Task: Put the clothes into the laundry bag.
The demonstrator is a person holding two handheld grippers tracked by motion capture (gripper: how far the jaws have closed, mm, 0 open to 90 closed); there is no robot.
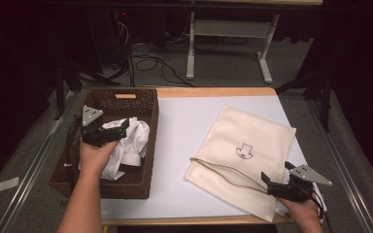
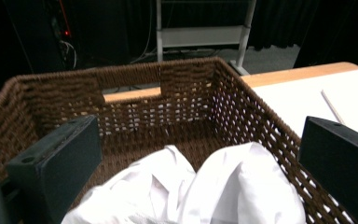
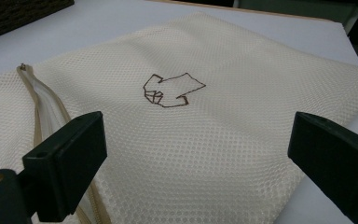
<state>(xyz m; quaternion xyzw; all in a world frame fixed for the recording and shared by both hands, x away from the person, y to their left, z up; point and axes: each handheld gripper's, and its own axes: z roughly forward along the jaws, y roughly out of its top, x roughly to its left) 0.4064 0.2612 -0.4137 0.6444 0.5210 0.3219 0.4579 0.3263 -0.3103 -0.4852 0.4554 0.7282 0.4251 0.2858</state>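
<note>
While the left hand-held gripper (image 1: 119,130) hangs released, jaws wide, over the crumpled white cloth garment (image 2: 191,191) in the dark brown woven wicker basket (image 1: 141,104) at the surface's left edge, it seems poised to pick that garment up. The right hand-held gripper (image 1: 268,183), also released, hovers at the near-right corner over the flat cream mesh zip bag (image 3: 223,140), probably to steady it for loading.

Left gripper (image 1: 119,130) held forward on an outstretched forearm, jaws spread wide; right gripper (image 1: 268,183) low, angled leftward, jaws likewise wide apart.
</note>
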